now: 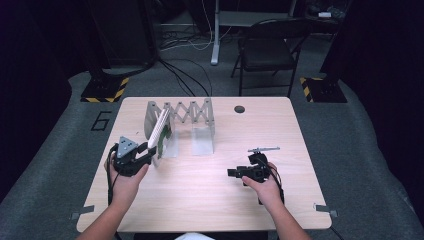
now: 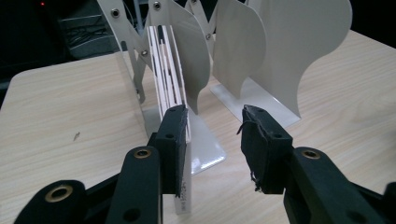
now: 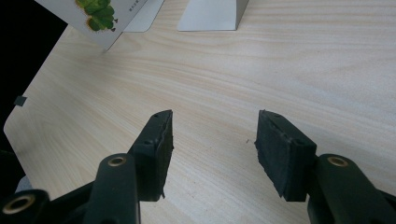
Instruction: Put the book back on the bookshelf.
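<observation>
At the expanding rack (image 1: 186, 114), a thin book (image 2: 169, 74) is being slotted; the left claw (image 2: 212, 140) is spread beside it, the right claw (image 3: 212, 149) spread idle. Upright nudging is probably needed next.

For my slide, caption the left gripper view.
Open left gripper beside a thin white book leaning in a white accordion metal rack.
</observation>
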The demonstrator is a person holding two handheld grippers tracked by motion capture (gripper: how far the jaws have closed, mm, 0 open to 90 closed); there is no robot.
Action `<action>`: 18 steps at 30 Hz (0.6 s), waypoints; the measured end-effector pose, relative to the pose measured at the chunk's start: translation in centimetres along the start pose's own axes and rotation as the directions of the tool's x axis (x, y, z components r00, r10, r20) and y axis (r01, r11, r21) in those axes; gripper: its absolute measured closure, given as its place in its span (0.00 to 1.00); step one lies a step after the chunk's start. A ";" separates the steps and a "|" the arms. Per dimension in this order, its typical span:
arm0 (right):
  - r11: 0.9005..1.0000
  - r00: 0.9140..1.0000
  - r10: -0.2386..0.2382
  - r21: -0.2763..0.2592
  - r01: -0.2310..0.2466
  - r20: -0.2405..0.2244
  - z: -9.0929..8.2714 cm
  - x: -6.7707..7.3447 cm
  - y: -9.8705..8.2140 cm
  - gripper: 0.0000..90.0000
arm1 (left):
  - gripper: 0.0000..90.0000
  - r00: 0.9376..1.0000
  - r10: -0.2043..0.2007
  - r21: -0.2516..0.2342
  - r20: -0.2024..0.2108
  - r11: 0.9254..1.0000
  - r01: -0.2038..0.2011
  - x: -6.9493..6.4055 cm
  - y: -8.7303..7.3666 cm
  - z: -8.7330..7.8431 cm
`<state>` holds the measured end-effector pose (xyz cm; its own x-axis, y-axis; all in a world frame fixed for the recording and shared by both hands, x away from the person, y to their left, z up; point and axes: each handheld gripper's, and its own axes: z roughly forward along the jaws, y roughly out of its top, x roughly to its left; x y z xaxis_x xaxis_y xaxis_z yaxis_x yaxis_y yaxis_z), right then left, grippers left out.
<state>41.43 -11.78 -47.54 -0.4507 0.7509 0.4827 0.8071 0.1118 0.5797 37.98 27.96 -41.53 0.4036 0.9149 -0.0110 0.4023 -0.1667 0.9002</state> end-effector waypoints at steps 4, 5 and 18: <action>1.000 1.000 0.003 0.000 -0.003 0.000 0.0 0.0 0.0 0.51 | 0.67 1.000 0.002 0.006 0.020 1.000 -0.003 -0.5 -0.2 -0.2; 1.000 1.000 0.001 0.000 -0.001 -0.001 -0.1 0.0 0.0 0.51 | 0.67 1.000 0.001 0.004 0.026 1.000 -0.001 -0.6 -0.3 -0.2; 1.000 1.000 0.001 -0.005 -0.001 -0.002 -0.2 0.0 0.0 0.51 | 0.64 0.993 0.028 0.040 0.113 0.999 -0.033 -1.7 -2.6 0.7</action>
<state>41.34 -11.88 -47.41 -0.4509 0.7499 0.4841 0.8055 0.1083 0.5826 36.83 26.58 -44.21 0.5050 0.8624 -0.0345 0.4213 -0.2114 0.8820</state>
